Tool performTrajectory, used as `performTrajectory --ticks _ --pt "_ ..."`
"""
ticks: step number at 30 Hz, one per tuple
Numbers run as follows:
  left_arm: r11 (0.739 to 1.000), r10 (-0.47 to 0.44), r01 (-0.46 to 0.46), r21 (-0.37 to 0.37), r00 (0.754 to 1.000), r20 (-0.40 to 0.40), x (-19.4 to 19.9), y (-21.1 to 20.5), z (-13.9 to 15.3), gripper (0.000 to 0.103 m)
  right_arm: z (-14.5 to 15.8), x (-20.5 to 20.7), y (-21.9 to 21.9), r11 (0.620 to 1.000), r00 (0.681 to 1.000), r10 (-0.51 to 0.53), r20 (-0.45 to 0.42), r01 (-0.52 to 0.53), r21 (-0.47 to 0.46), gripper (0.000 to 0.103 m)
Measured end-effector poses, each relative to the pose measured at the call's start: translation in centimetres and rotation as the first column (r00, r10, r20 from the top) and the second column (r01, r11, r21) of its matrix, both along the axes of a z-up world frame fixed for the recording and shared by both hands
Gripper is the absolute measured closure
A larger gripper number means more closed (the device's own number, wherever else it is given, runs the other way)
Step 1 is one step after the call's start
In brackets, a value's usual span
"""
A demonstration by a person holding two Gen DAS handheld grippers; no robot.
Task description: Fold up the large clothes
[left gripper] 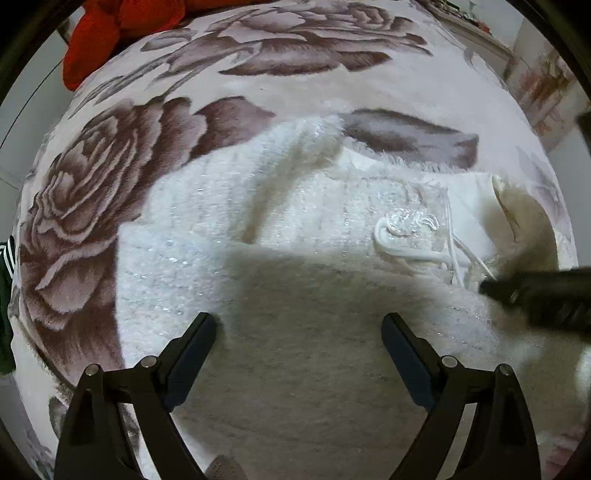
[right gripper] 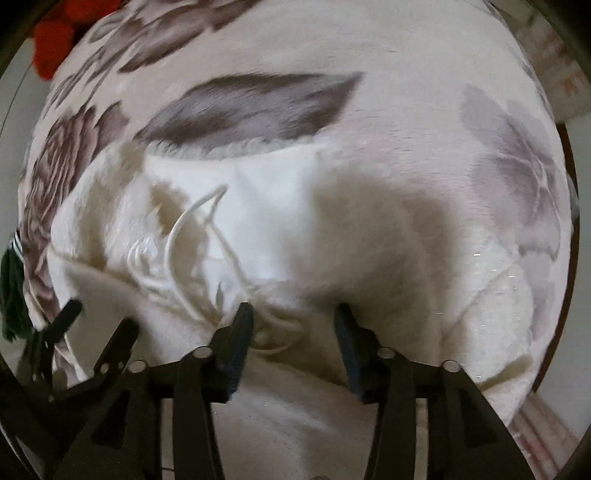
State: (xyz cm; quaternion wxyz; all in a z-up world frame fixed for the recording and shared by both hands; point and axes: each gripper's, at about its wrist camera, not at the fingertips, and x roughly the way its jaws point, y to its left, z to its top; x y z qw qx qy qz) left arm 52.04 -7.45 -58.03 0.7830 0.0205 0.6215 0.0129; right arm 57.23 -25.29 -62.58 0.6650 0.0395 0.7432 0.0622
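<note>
A white fluffy sweater point(left gripper: 240, 229) with sparkly threads lies spread on a bed with a rose-patterned blanket point(left gripper: 92, 177). It has white drawstrings and a shiny ornament point(left gripper: 406, 221) near the neckline. My left gripper point(left gripper: 299, 328) is open just above the sweater's near part, holding nothing. My right gripper point(right gripper: 293, 317) is open over the sweater point(right gripper: 332, 229) beside the drawstrings point(right gripper: 184, 229). The right gripper's finger shows at the right edge of the left wrist view point(left gripper: 535, 291). The left gripper shows at the lower left of the right wrist view point(right gripper: 92, 343).
A red garment point(left gripper: 107, 33) lies at the far left of the bed, also in the right wrist view point(right gripper: 51, 33). A dark green garment with white stripes point(left gripper: 5, 295) lies at the left edge. The blanket point(right gripper: 406, 110) extends beyond the sweater.
</note>
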Motion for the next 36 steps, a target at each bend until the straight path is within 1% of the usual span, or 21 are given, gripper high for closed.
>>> performTrajectory --ticks 2,3,4,5,8,9,10,12,14,15,16,18,19,20,21,23,25,29,31,34,36 --pt "1.0 -0.011 0.011 0.013 1.0 -0.005 0.0 -0.5 -0.5 0.011 -2.2 -1.0 -0.4 1.0 0.998 -0.005 -0.059 0.005 -0.002 0.051" --pt "1.0 -0.014 0.014 0.018 1.0 -0.008 0.0 -0.6 -0.7 0.011 -2.3 -1.4 -0.6 1.0 0.999 -0.012 -0.034 0.012 0.0 0.053" --pt "1.0 -0.017 0.017 0.023 1.0 -0.007 -0.1 -0.8 -0.7 0.011 -2.3 -1.6 -0.8 1.0 1.0 -0.014 -0.01 0.014 -0.003 0.058" --pt "1.0 -0.019 0.019 0.022 1.0 -0.004 -0.1 -0.9 -0.7 0.011 -2.0 -1.8 -1.0 1.0 1.0 -0.019 0.001 0.019 0.019 0.076" --pt "1.0 -0.023 0.023 0.017 1.0 0.001 -0.2 -1.1 -0.4 0.011 -0.6 -2.2 -1.4 0.999 0.999 -0.033 0.037 0.032 0.027 0.087" --pt "1.0 -0.024 0.024 0.017 1.0 0.004 -0.2 -1.1 -0.3 0.011 0.1 -2.5 -1.5 0.999 0.997 -0.037 0.06 0.036 0.03 0.096" --pt "1.0 -0.025 0.025 0.015 1.0 0.008 -0.2 -1.2 -0.1 0.011 0.9 -2.7 -1.6 0.999 0.995 -0.039 0.092 0.036 0.035 0.096" --pt "0.999 -0.032 0.031 0.015 0.999 0.015 -0.3 -1.2 0.0 0.011 2.9 -2.5 -2.0 0.999 0.986 -0.04 0.163 0.034 0.04 0.103" --pt "0.999 -0.037 0.037 0.019 0.999 0.014 -0.4 -1.2 -0.1 0.011 4.9 -1.3 -2.2 0.998 0.972 -0.052 0.228 0.039 0.058 0.103" --pt "0.999 -0.038 0.037 0.02 0.999 0.013 -0.4 -1.2 -0.2 0.011 5.7 -0.3 -2.6 0.996 0.971 -0.069 0.229 0.052 0.079 0.103" --pt "0.999 -0.04 0.039 0.022 0.999 0.011 -0.4 -1.1 -0.2 0.011 6.1 0.7 -3.0 0.993 0.975 -0.074 0.211 0.051 0.11 0.103" --pt "0.998 -0.049 0.048 0.037 0.999 0.012 -0.5 -1.1 -0.1 0.011 6.6 2.2 -2.2 0.986 0.988 0.016 0.153 -0.041 0.16 0.103" --pt "0.996 -0.06 0.058 0.062 0.998 0.019 -0.5 -1.2 0.0 0.011 6.6 2.6 -2.1 0.985 0.99 0.072 0.12 -0.089 0.149 0.103" --pt "0.995 -0.067 0.066 0.074 0.997 0.023 -0.6 -1.3 0.1 0.011 6.4 2.9 -1.2 0.981 0.987 0.143 0.071 -0.151 0.12 0.097" --pt "0.994 -0.071 0.069 0.085 0.997 0.024 -0.5 -1.3 0.0 0.011 6.3 2.9 -1.0 0.974 0.98 0.194 0.05 -0.199 0.11 0.079" --pt "0.992 -0.075 0.072 0.105 0.997 0.031 -0.4 -1.4 -0.1 0.011 6.0 2.8 -0.3 0.956 0.96 0.281 0.019 -0.281 0.079 0.054" --pt "0.991 -0.076 0.072 0.116 0.997 0.029 -0.3 -1.6 -0.3 0.011 5.3 2.7 -0.1 0.927 0.927 0.374 -0.034 -0.373 0.028 0.053" --pt "0.989 -0.08 0.077 0.126 0.997 0.016 -0.1 -1.8 -1.1 0.011 4.0 2.4 0.4 0.87 0.868 0.489 -0.082 -0.492 -0.014 0.053" --pt "0.989 -0.083 0.08 0.126 0.996 0.016 0.0 -1.7 -1.2 0.011 2.8 1.8 1.1 0.819 0.817 0.564 -0.121 -0.572 -0.049 0.053" --pt "0.989 -0.084 0.082 0.127 0.996 0.016 0.0 -1.7 -1.2 0.011 1.5 1.1 2.0 0.741 0.739 0.654 -0.161 -0.669 -0.057 0.053" --pt "0.989 -0.083 0.08 0.128 0.996 0.015 0.0 -1.8 -1.2 0.011 1.0 0.5 2.2 0.703 0.703 0.688 -0.182 -0.707 -0.074 0.055"
